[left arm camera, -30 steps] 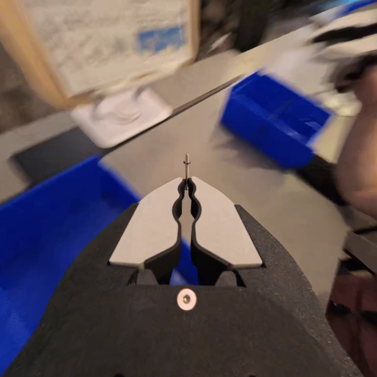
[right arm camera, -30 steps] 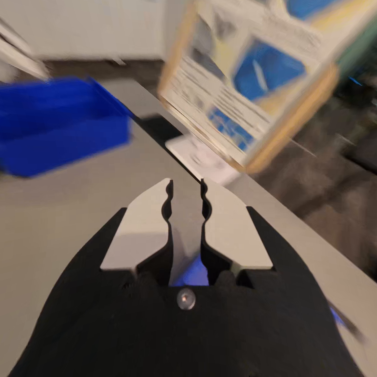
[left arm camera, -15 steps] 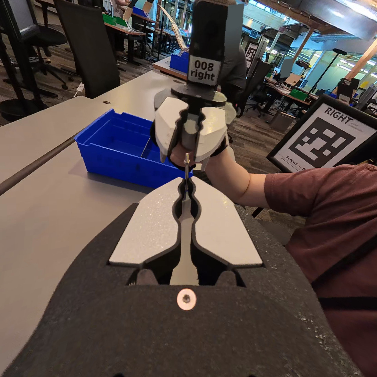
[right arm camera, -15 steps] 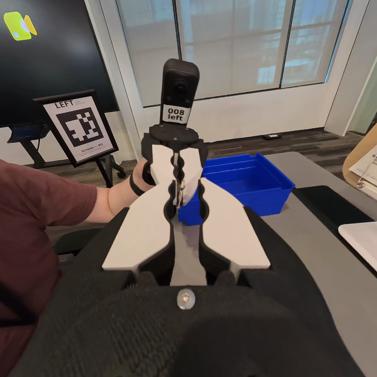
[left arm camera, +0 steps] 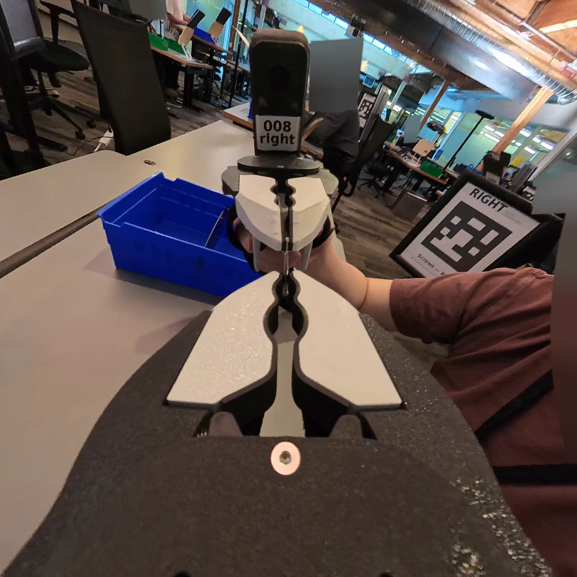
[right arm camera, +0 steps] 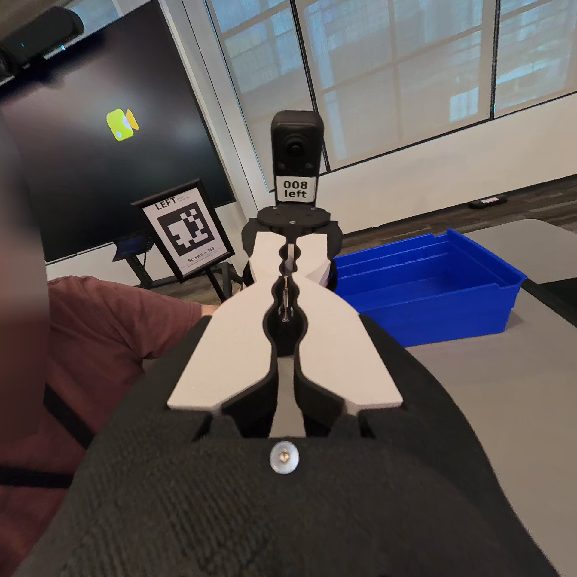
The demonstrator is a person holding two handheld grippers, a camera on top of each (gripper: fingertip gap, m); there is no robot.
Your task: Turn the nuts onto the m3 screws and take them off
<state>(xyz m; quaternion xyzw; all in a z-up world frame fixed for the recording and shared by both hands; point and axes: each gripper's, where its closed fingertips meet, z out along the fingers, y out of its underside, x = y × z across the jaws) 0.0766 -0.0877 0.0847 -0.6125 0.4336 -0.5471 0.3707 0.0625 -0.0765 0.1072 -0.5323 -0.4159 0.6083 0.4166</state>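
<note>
Left gripper (left arm camera: pixel 285 276) pinches screw (left arm camera: pixel 285 260) pointing lengthwise into right gripper (left arm camera: pixel 286 246).

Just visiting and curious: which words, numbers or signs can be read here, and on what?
Wording not repeated here; these bear it:
White label above the right gripper: legible.
White label above the left gripper: legible.
Framed signs with black-and-white patterns: headings legible, small print blurred.
Dark screen: yellow icon, no words.

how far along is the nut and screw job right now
Done: the left gripper is pinching the screw at its tip. In hand: the right gripper has closed around the screw's far end, where a nut seems to sit. Left: turning it; progress is too small to judge.
</note>
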